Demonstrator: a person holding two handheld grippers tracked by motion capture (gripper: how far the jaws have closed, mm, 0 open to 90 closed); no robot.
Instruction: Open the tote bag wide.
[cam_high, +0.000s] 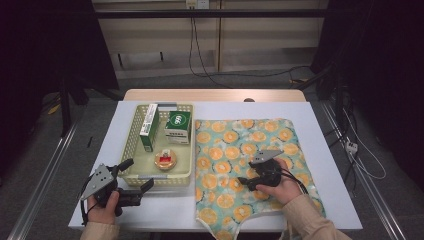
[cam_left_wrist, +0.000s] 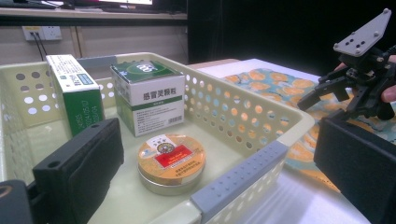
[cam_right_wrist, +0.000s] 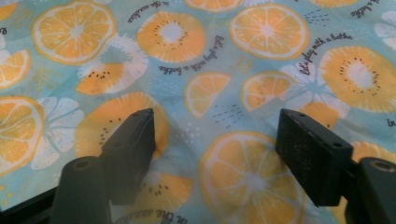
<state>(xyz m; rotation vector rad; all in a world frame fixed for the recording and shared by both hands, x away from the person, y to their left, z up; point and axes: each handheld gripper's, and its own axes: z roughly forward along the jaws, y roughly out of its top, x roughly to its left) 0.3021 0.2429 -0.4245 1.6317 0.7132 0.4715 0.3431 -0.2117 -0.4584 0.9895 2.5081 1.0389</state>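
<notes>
The right gripper (cam_high: 252, 181), jaws parted with nothing between them, hangs low over the orange-print cloth (cam_high: 235, 145) spread on the white surface (cam_high: 320, 150), seemingly poised to pinch the fabric. The left gripper (cam_high: 134, 179), also open and empty, waits at the near rim of the basket (cam_high: 131, 145) holding boxes (cam_high: 178, 127) and a round tin (cam_high: 165, 159).

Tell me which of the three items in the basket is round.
The tin, at the basket's near end, orange with a red label; the other two are upright green-and-white boxes.
</notes>
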